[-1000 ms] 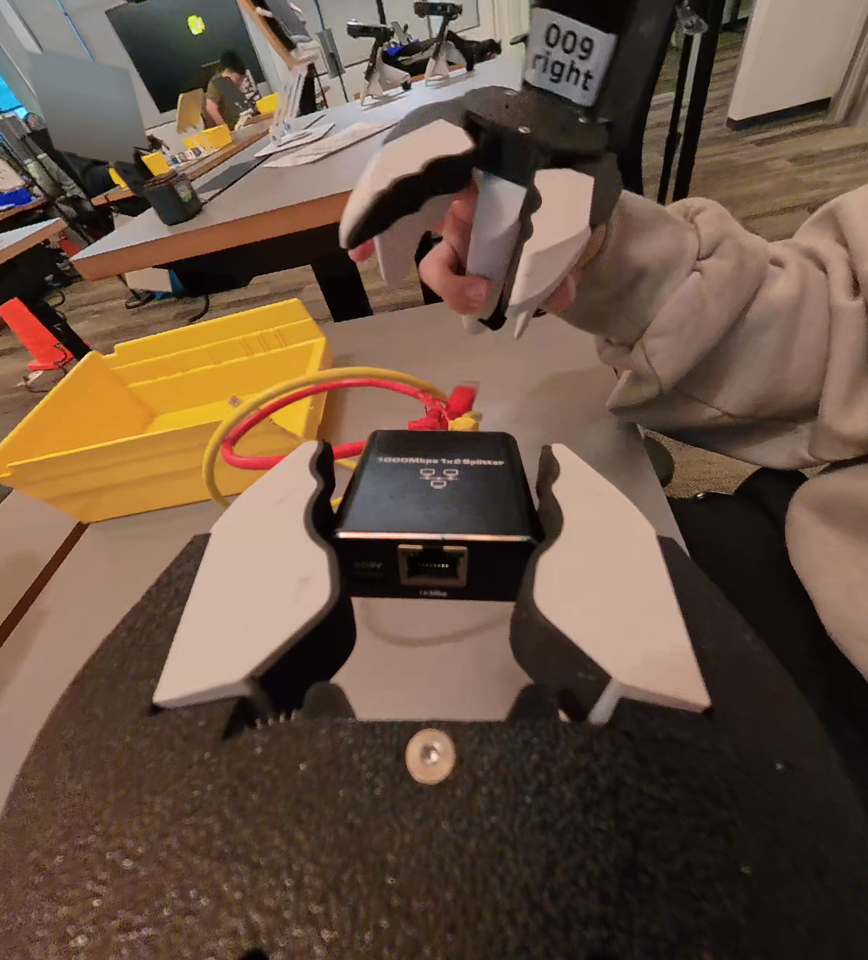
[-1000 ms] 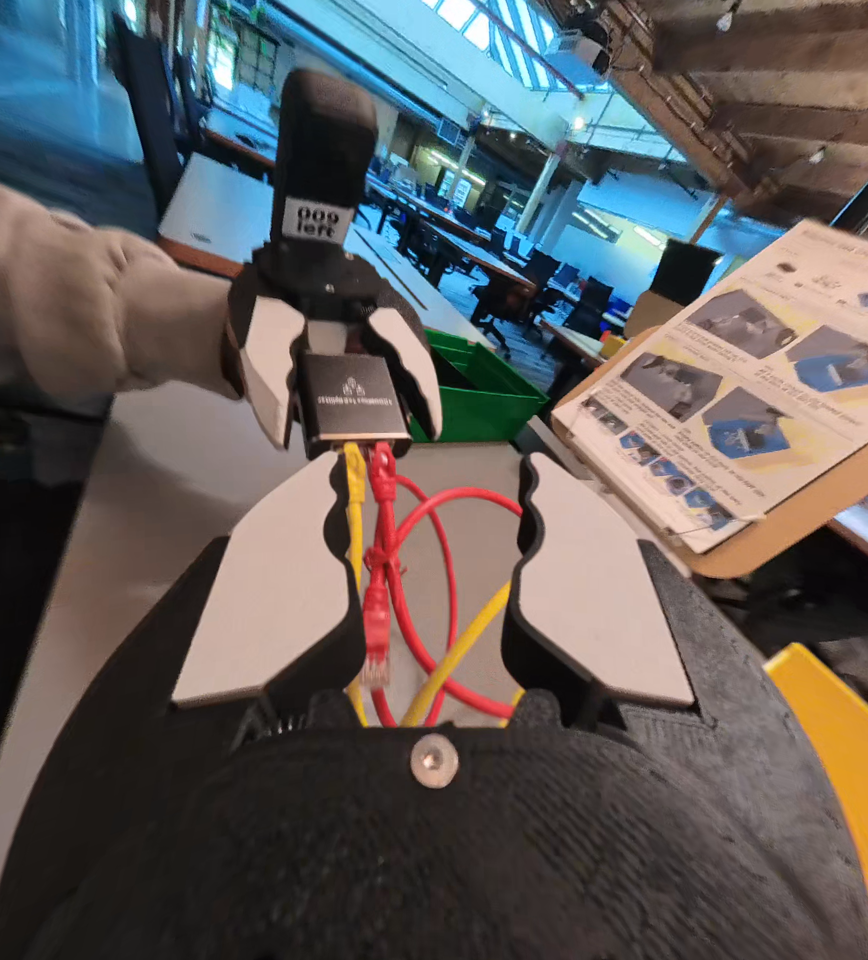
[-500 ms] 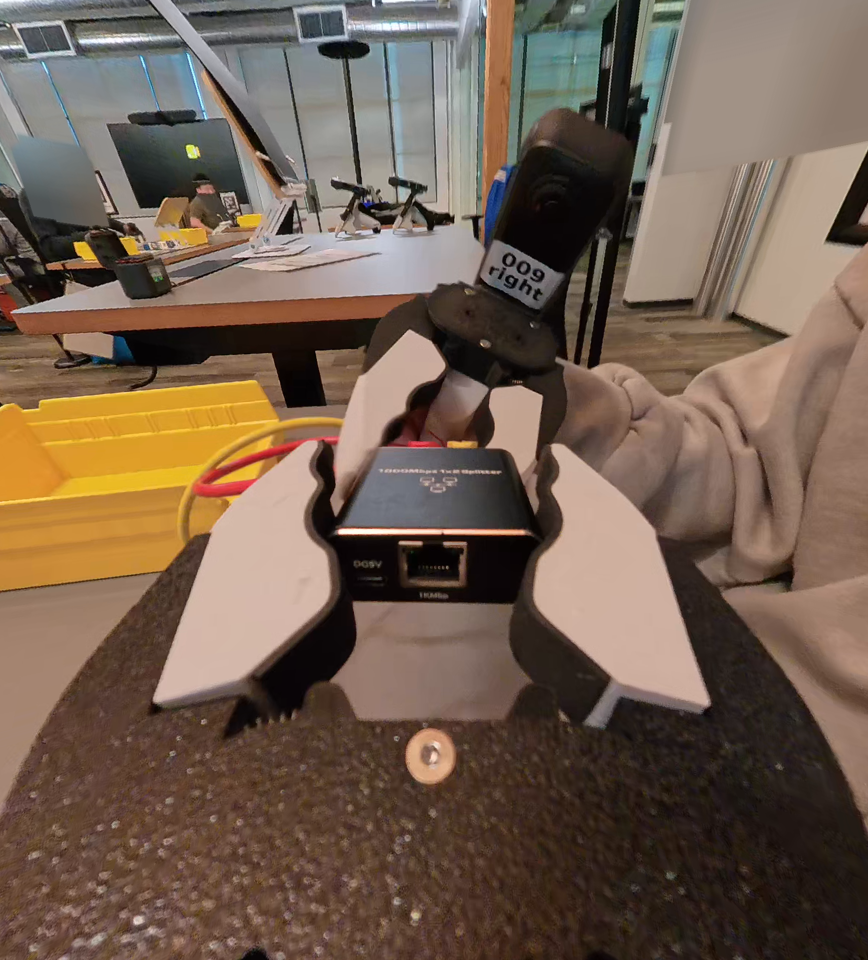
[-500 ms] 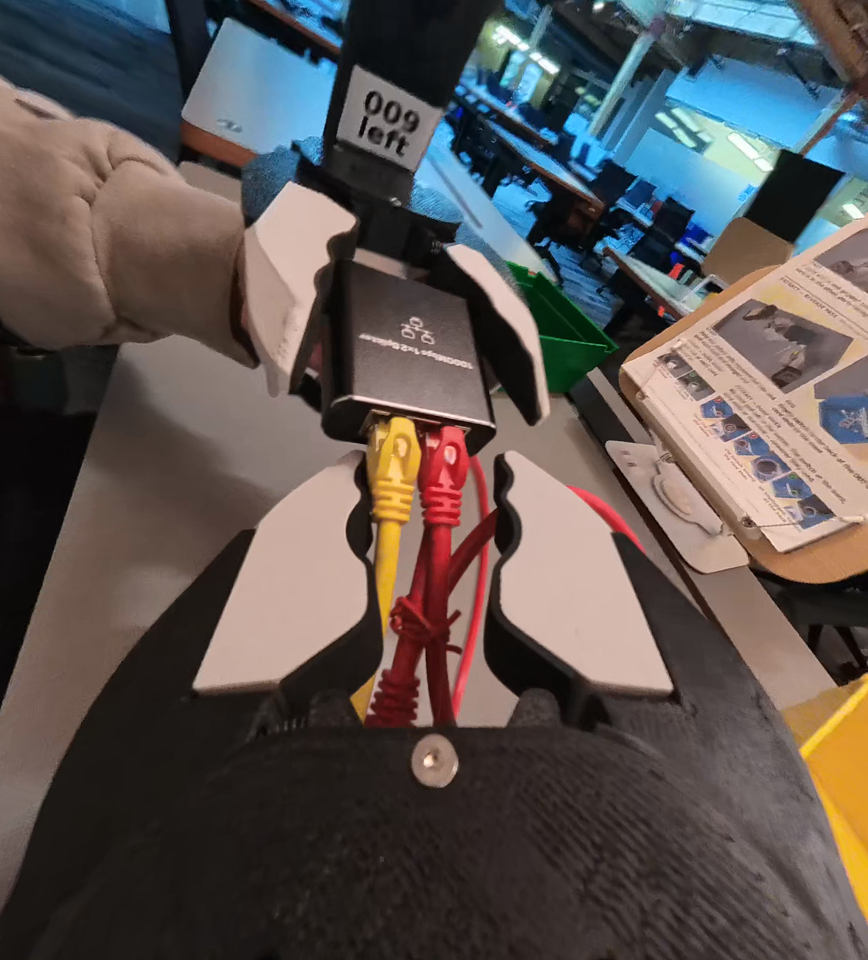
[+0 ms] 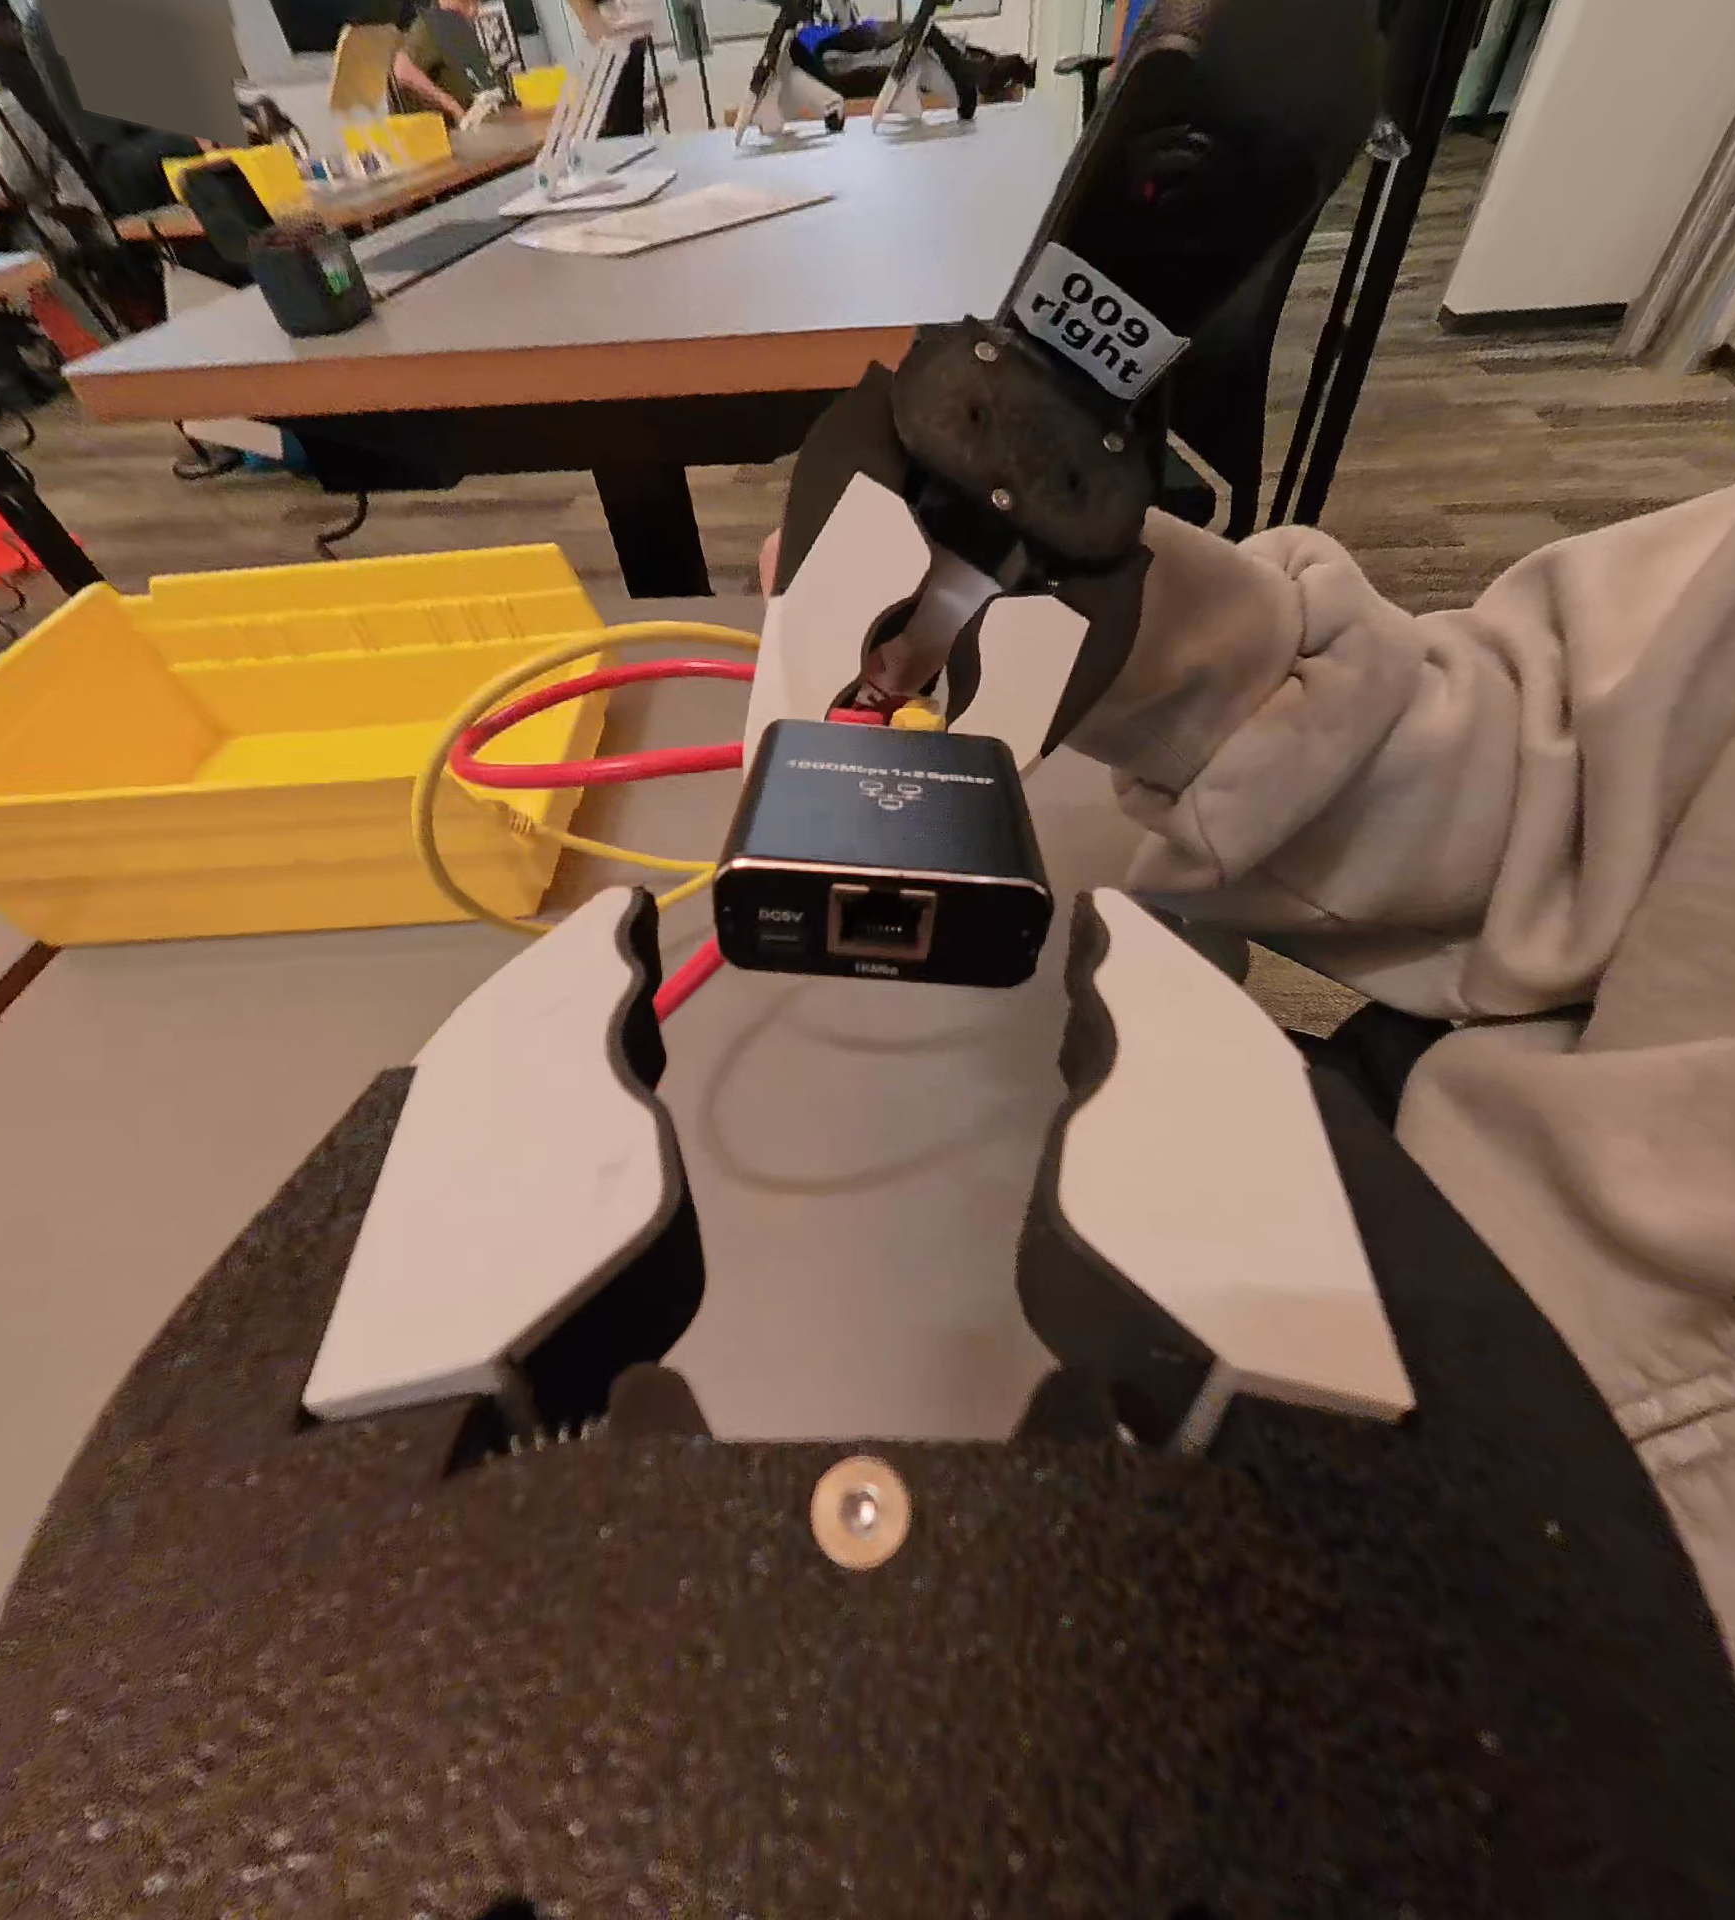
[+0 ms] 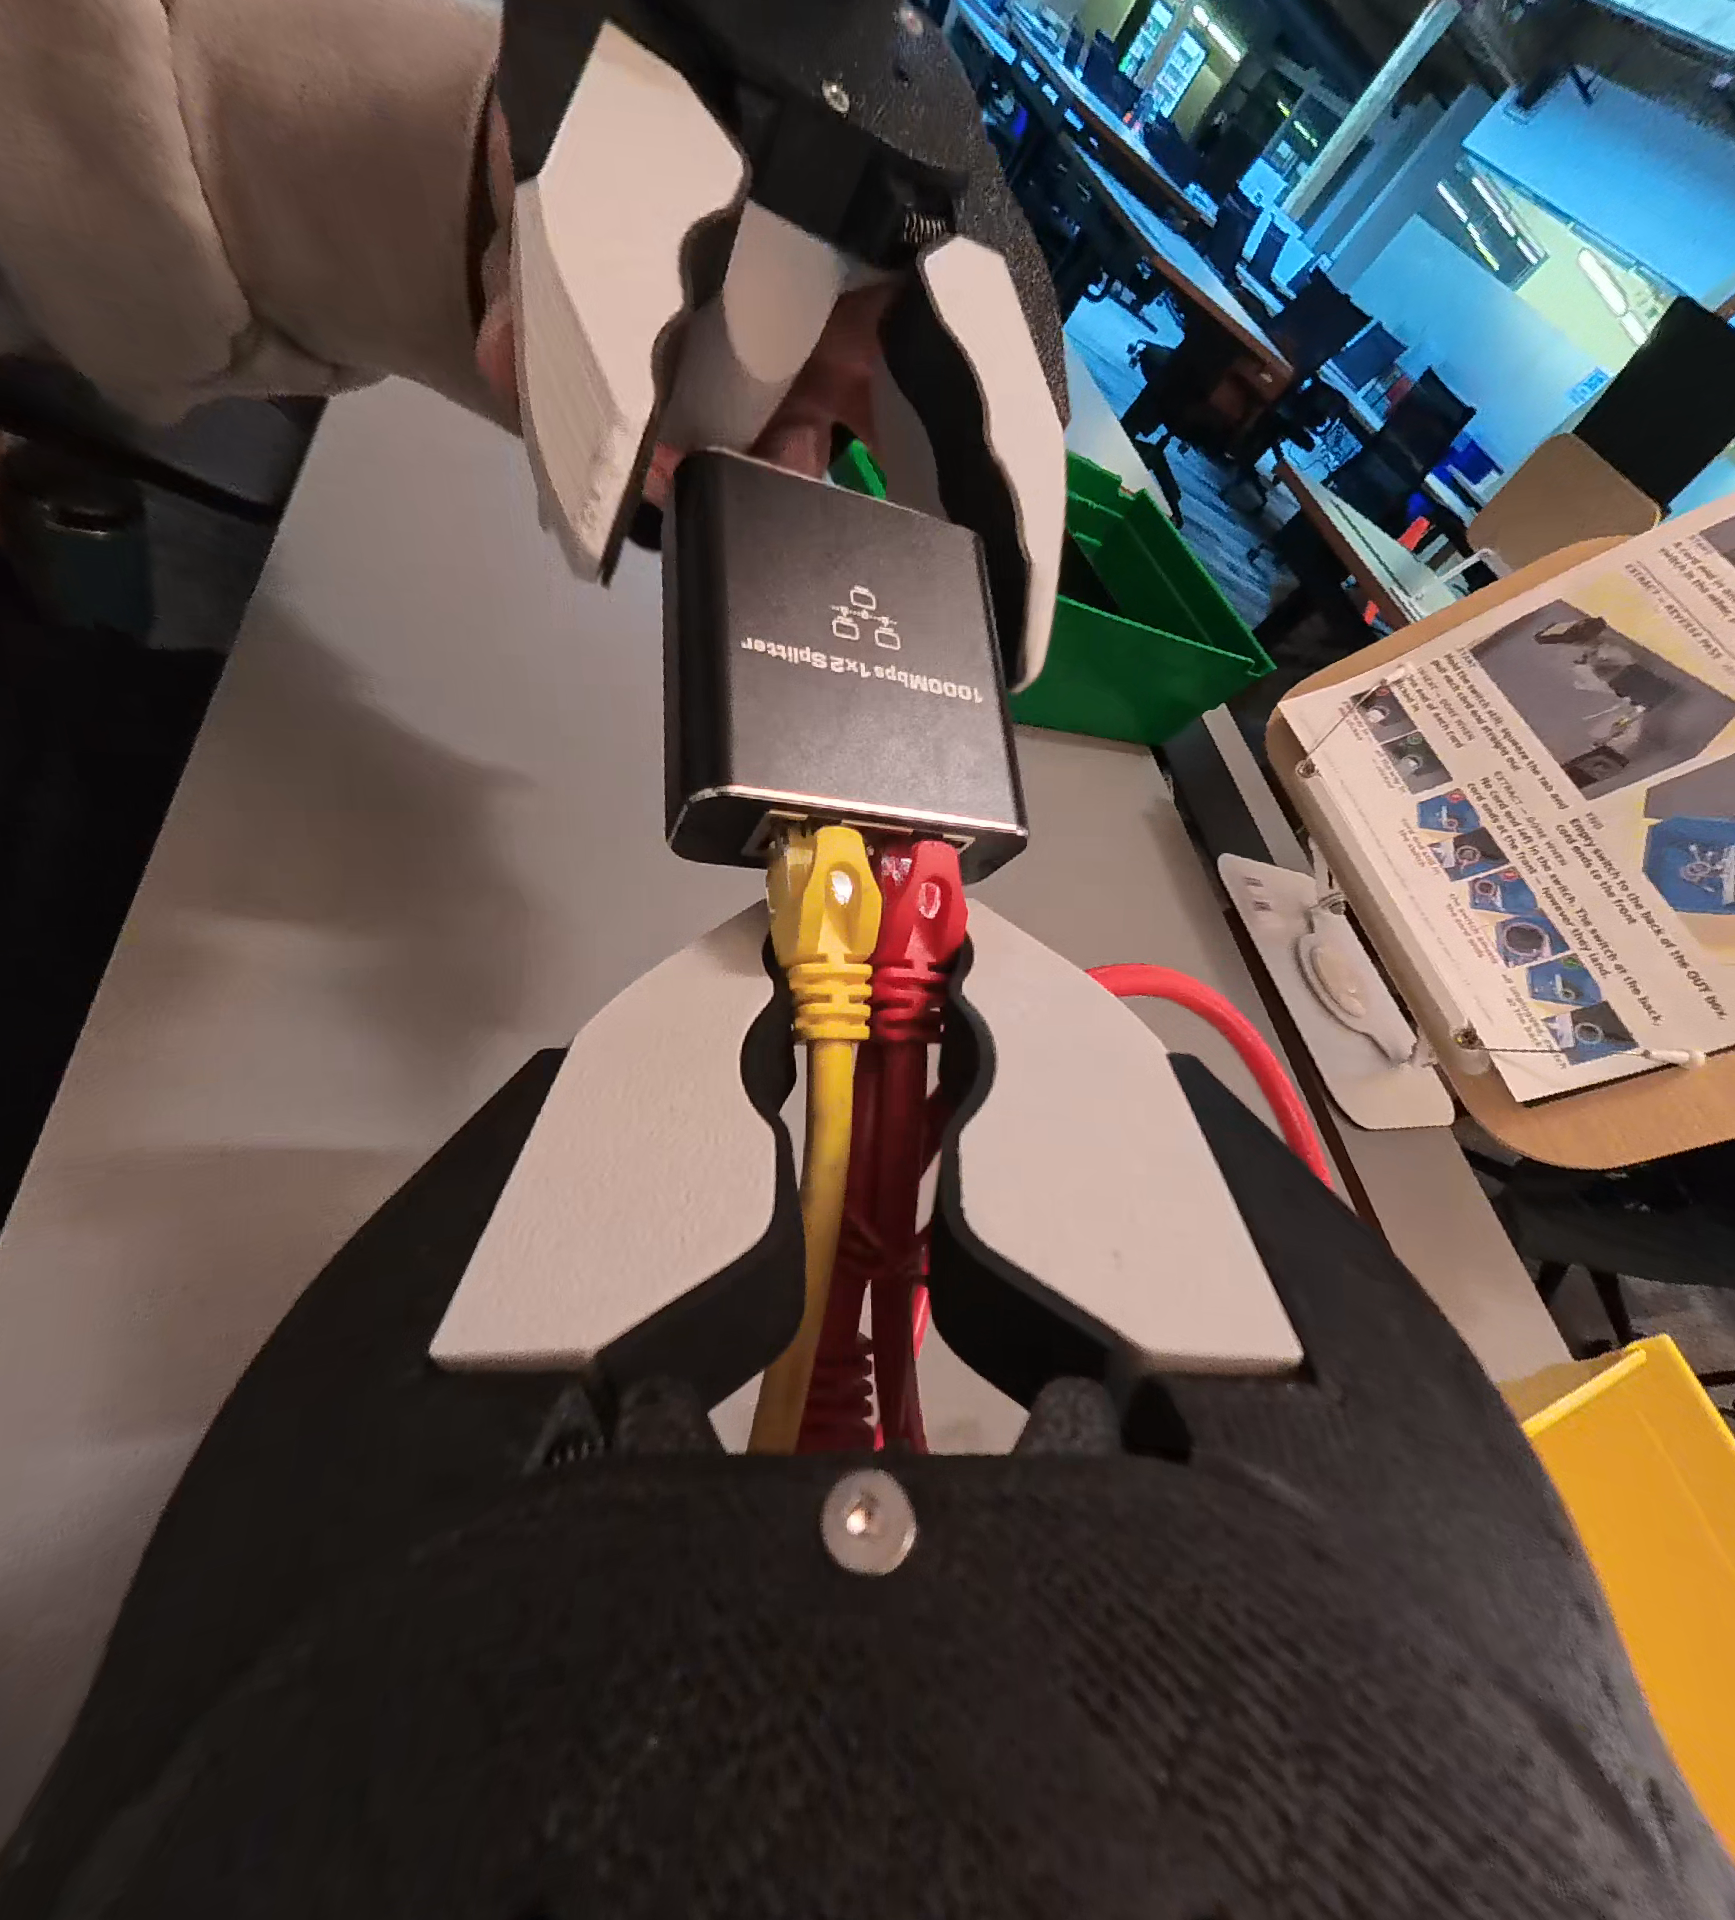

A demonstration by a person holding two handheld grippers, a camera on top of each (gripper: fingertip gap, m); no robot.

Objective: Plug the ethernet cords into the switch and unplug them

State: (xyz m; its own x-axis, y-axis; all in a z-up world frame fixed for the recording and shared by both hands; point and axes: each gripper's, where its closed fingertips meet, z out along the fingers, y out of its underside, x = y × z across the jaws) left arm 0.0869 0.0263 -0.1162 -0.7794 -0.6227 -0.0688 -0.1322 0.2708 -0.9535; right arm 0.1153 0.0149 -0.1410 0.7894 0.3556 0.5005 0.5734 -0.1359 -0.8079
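The black switch (image 5: 884,831) hangs just above the table, with a yellow cord (image 5: 447,769) and a red cord (image 5: 572,769) plugged into its far side. My left gripper (image 5: 858,914) is open; its fingertips flank the switch's near end with gaps on both sides. My right gripper (image 6: 868,935) is shut on the yellow plug (image 6: 827,935) and the red plug (image 6: 915,925) together, right behind the switch (image 6: 832,665). The right gripper also shows in the left wrist view (image 5: 894,707), and the open left gripper in the right wrist view (image 6: 816,618). The cords loop on the table.
A yellow bin (image 5: 219,748) stands on the grey table (image 5: 115,1091) left of the cords. A green bin (image 6: 1133,644) sits behind the switch. A clipboard with an instruction sheet (image 6: 1569,831) lies at the right. A person's beige sleeve (image 5: 1465,779) is at the right. Left tips to right tips: about 5 cm.
My left gripper has opened, let go of the switch and drawn back a little. My right gripper has closed on the two plugs, and the switch now hangs from them.
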